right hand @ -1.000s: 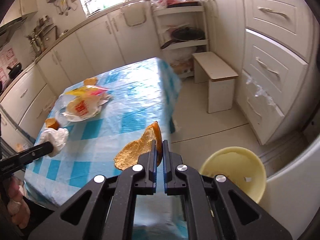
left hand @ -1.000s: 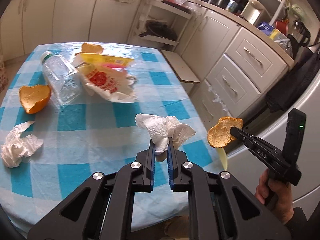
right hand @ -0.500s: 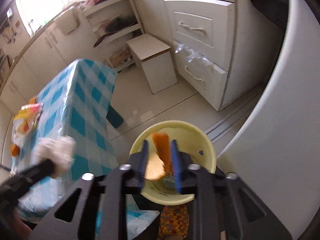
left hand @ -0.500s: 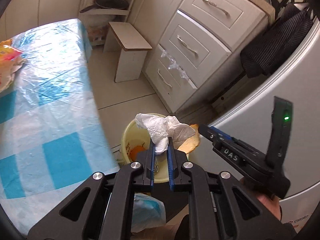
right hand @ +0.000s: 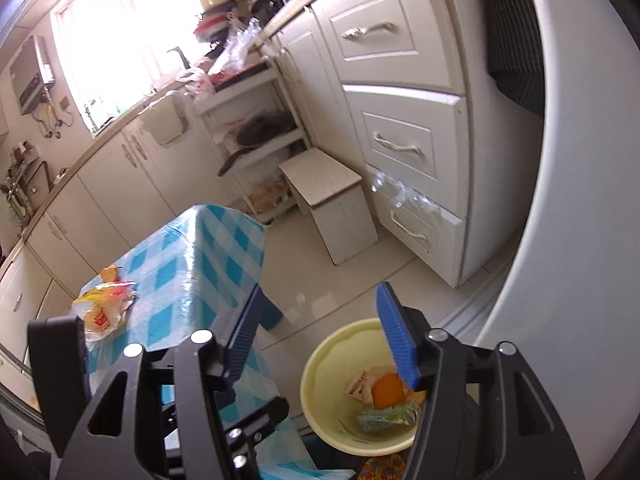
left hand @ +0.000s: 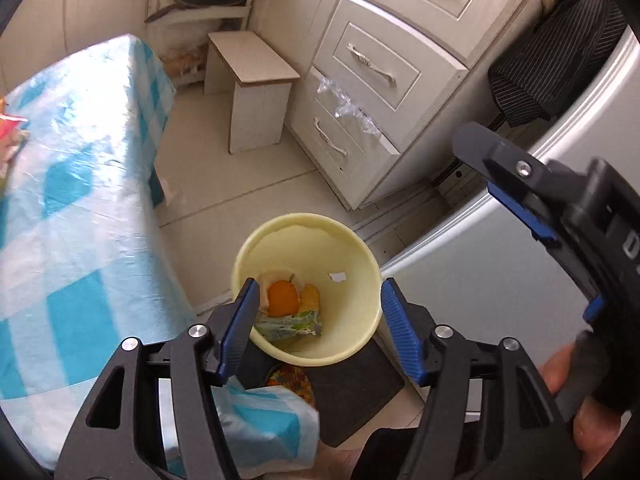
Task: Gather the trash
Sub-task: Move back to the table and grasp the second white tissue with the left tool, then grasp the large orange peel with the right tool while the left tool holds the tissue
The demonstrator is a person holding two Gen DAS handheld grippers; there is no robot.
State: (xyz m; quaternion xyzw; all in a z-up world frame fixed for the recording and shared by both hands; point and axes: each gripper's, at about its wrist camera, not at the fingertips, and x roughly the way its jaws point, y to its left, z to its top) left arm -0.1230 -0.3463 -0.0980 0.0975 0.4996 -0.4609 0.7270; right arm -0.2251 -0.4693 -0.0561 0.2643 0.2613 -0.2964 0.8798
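Big checked surface [left hand: 72, 216] at the left. Yellow bin [left hand: 360, 264] on the floor beside it, orange peel [left hand: 283, 298] and a green wrapper [left hand: 290, 326] inside. Left gripper [left hand: 316, 320] and right gripper [right hand: 320, 336] above: fingers just opened wide, nothing between them.

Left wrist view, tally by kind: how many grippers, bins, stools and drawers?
Grippers: 2 (left gripper, right gripper)
Yellow bin: 1
Stool: 1
Drawers: 3
Total: 7
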